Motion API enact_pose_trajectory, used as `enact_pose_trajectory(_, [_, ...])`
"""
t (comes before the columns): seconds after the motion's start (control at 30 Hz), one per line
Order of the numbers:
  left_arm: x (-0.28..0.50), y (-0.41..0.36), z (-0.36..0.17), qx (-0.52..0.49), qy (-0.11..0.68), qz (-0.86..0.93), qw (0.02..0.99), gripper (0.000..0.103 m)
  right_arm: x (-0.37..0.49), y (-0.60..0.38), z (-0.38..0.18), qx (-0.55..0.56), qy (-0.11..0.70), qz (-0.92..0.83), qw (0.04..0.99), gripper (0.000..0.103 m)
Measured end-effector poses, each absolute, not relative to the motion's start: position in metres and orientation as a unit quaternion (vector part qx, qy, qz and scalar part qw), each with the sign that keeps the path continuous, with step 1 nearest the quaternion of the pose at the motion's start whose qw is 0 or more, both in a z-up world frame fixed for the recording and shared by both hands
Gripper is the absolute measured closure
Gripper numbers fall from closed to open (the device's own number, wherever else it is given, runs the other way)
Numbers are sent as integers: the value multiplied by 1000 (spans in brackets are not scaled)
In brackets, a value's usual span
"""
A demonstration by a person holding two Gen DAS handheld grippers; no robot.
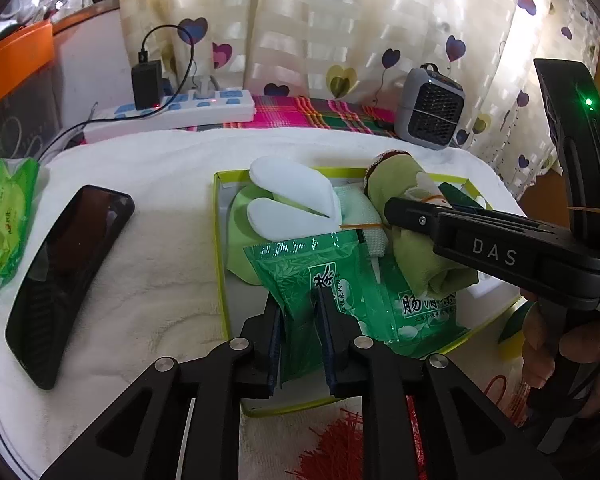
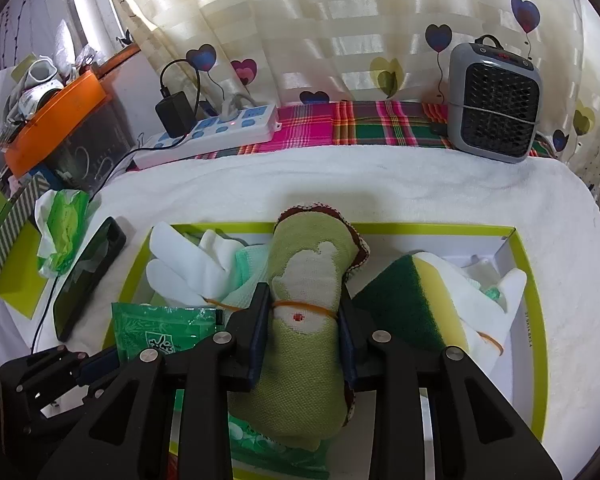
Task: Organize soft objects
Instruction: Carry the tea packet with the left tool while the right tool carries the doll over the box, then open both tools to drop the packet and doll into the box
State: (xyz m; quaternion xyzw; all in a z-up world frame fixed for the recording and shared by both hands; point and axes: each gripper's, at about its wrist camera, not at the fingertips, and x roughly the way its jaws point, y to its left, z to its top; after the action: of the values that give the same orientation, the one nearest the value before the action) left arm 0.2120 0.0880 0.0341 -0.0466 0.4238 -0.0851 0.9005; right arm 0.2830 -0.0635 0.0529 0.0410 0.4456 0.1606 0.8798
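Left claw (image 1: 300,320) clamped on green packet (image 1: 300,276), right claw (image 2: 304,320) on rolled cloth (image 2: 300,360) (sponge (image 2: 404,304) right-view only)

"DAS" in white letters on the right hand-held gripper (image 1: 396,210), Chinese characters on the green packet (image 1: 332,292), not legible

Daylight comes through the curtain (image 2: 320,32) at the back, blowing its pale stripes nearly white. The scene is bright and evenly lit, with only soft shadows on the towel (image 2: 420,184). Glare streaks the green packet (image 1: 300,248) and the phone (image 1: 68,280) screen. Both fisheye views bend straight edges and darken to black at the corners. Focus is sharp throughout.
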Motion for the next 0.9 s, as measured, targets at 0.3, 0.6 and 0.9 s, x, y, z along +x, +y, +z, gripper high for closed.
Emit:
enact_pose_trajectory(0.3, [212, 87, 33, -35, 423, -73, 903, 83, 282, -63, 50, 38, 444, 157, 881, 68])
enact_pose_trajectory(0.6, [211, 86, 34, -35, 422, -75, 903, 77, 281, -64, 51, 40, 440, 155, 883, 66])
enact_pose_trajectory(0.9, [209, 84, 36, -36, 421, -77, 903, 70, 275, -65, 54, 49, 429, 159, 888, 54])
